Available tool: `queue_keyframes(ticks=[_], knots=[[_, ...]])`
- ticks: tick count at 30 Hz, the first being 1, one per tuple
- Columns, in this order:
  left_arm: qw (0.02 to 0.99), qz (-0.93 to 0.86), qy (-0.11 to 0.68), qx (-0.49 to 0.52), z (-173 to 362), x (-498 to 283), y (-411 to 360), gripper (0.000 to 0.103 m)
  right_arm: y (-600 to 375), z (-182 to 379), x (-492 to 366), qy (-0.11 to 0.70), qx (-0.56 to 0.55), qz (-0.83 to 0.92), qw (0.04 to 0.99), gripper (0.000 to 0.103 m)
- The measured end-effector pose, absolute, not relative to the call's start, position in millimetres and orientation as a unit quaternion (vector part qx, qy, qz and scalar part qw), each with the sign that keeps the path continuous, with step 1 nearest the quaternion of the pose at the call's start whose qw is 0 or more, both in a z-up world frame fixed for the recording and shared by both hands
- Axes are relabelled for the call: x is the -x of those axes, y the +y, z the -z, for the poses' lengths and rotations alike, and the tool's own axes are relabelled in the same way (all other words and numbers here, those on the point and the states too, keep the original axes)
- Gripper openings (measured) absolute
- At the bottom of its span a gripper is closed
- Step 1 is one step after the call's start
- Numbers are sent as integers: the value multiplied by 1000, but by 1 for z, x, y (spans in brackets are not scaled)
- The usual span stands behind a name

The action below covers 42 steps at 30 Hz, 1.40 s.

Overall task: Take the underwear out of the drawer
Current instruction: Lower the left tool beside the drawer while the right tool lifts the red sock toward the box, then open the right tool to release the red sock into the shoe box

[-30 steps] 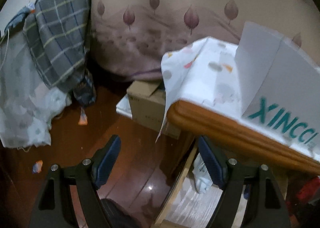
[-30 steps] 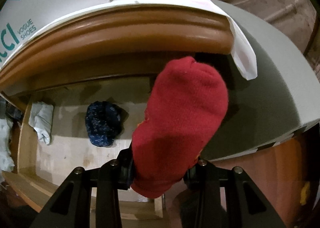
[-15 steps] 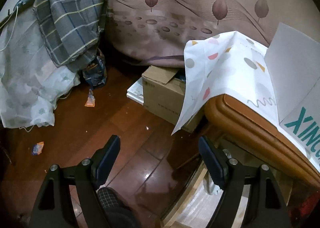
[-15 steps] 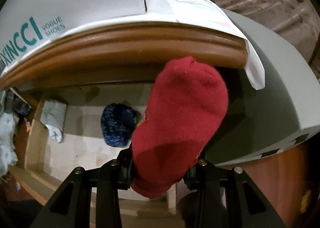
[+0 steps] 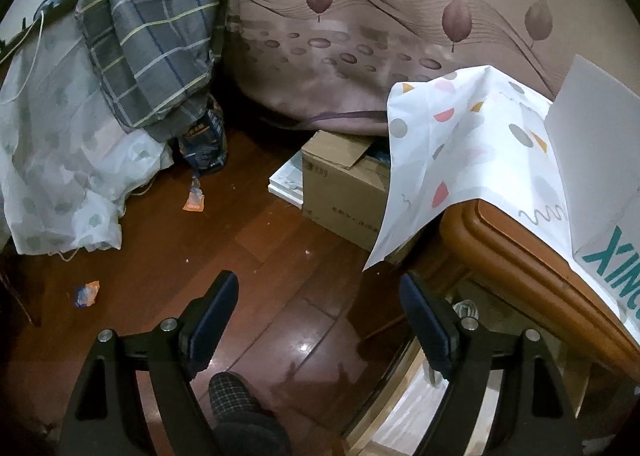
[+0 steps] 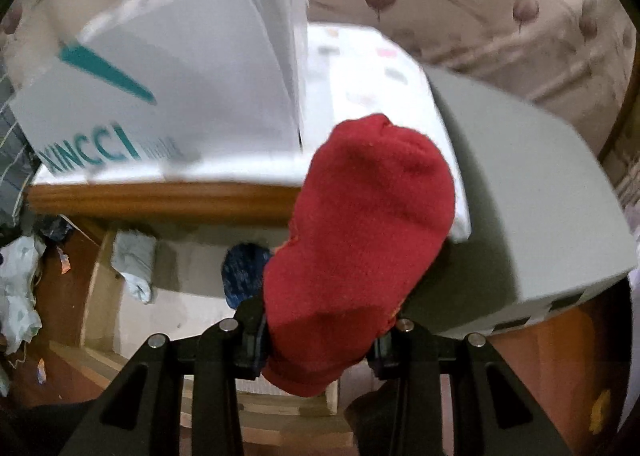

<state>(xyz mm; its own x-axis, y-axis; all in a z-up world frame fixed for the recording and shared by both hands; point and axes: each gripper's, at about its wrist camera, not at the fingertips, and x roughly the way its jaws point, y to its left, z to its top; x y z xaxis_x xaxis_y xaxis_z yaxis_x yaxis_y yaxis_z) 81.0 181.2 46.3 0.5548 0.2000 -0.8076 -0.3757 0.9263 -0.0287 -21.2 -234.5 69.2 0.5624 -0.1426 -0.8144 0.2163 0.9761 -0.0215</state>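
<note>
My right gripper [image 6: 320, 320] is shut on a red piece of underwear [image 6: 360, 240], which bulges up between the jaws and hides the fingertips. It hangs above the open wooden drawer [image 6: 94, 284]. On the pale drawer floor lie a dark blue bundle [image 6: 244, 268] and a pale folded piece [image 6: 134, 264]. My left gripper [image 5: 318, 284] is open with nothing between its fingers, over the dark wood floor left of the drawer's corner [image 5: 404, 408].
A white XINCCI shoe box [image 6: 160, 95] and a spotted cloth [image 5: 452, 151] cover the nightstand top [image 5: 520, 256]. On the floor are a cardboard box [image 5: 344, 191] and a person's checked slipper [image 5: 240, 408]. A plaid cloth [image 5: 152, 35] hangs at left, and grey bedding [image 6: 520, 195] lies at right.
The right gripper has risen with the red underwear, from below the nightstand's edge to above it. The left gripper has swung away from the drawer toward the floor, still open.
</note>
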Motion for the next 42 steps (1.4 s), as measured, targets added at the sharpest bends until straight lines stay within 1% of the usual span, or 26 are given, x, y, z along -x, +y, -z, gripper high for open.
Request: queue_keyframes(ticks=[11,14,20,25,31,41,42], knots=[[875,-185,438,86,-50,-78,185,82,-221,-185,5,392,11,88,916,37],[874,-186,440,89,-49,-79,187,83,-212,-207,-12,382,20,81,920,37],[870,-194,444,93,-49,-80,192,83,-198,-233,-45,375,40,70,923,37],[867,-206,443,103,-49,-77,201,83,-193,-241,-72,383,42,60,921,37],[866,-205,444,107,-49,-77,204,83,-178,-233,-113,407,51,47,911,37],[864,-198,450,107,-46,-81,202,83,-173,-185,-183,454,51,57,888,38],[864,-199,451,106,-46,-81,201,83,-174,-181,-187,458,49,60,886,41]])
